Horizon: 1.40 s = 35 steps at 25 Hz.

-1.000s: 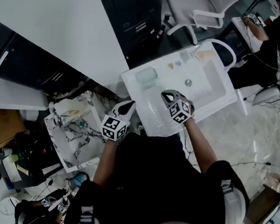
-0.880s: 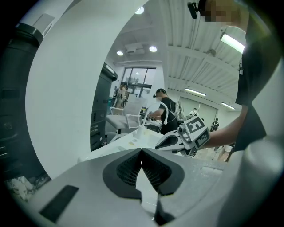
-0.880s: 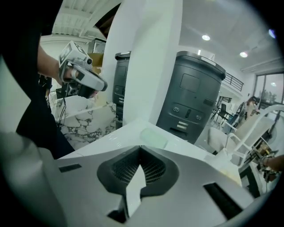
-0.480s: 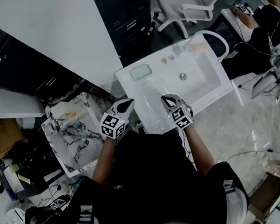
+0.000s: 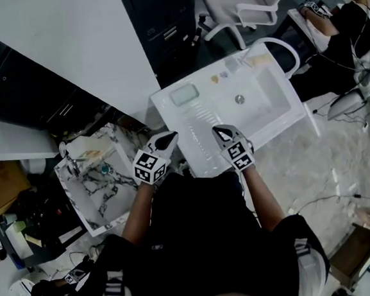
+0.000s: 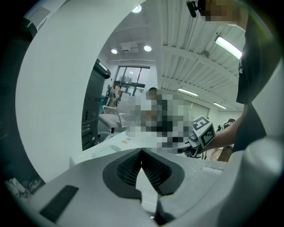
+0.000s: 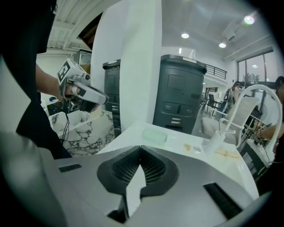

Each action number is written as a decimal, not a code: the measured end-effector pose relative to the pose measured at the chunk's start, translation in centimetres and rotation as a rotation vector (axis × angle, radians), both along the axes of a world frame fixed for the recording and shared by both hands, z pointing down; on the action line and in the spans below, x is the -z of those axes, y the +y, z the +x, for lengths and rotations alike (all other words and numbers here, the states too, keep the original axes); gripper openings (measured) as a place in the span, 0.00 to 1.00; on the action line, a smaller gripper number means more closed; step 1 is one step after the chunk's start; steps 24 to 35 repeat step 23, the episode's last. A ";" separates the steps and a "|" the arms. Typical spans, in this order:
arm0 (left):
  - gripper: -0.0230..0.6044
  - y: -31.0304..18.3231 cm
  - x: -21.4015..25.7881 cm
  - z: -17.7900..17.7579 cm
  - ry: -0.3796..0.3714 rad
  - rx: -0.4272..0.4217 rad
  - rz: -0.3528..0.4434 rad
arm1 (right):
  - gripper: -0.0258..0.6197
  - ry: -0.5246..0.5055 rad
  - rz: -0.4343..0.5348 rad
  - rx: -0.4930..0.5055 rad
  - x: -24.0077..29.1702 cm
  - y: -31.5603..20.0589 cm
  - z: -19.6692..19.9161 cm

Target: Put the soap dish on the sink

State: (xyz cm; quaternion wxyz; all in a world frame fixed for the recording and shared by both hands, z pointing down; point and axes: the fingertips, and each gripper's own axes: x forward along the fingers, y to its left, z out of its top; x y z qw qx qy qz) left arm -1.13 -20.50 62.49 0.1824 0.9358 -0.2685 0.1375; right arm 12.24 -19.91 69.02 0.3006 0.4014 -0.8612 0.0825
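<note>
Sitting on the glossy white sink (image 5: 268, 108), a rounded pale-green soap dish (image 5: 185, 94); left gripper (image 5: 167, 138) and right gripper (image 5: 220, 131) jaws closed, empty.

The white rectangular sink (image 5: 169, 111) looks like smooth, glossy ceramic with a shiny metal drain (image 5: 239, 99), and the pale green soap dish (image 5: 185, 94) looks like frosted, matt plastic. The left hand-held gripper (image 6: 141, 153) and right hand-held gripper (image 7: 140, 148) are matt grey plastic with ribbed black pads (image 6: 126, 170). The white box (image 5: 91, 178) has a marble-veined finish.
</note>
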 end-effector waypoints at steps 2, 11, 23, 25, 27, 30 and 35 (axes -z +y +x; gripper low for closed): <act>0.04 -0.2 -0.1 -0.1 0.001 0.006 0.001 | 0.03 -0.003 0.001 -0.007 0.1 -0.2 -0.1; 0.04 -0.7 -0.2 0.5 0.004 0.012 -0.006 | 0.03 0.000 0.003 0.010 0.2 -0.6 0.4; 0.04 -1.7 -0.2 1.4 0.005 -0.016 -0.002 | 0.03 0.001 -0.012 -0.016 -0.2 -0.9 0.8; 0.04 -1.7 -0.2 1.4 0.005 -0.016 -0.002 | 0.03 0.001 -0.012 -0.016 -0.2 -0.9 0.8; 0.04 -1.7 -0.2 1.4 0.005 -0.016 -0.002 | 0.03 0.001 -0.012 -0.016 -0.2 -0.9 0.8; 0.04 -1.7 -0.2 1.4 0.005 -0.016 -0.002 | 0.03 0.001 -0.012 -0.016 -0.2 -0.9 0.8; 0.04 -1.7 -0.2 1.4 0.005 -0.016 -0.002 | 0.03 0.001 -0.012 -0.016 -0.2 -0.9 0.8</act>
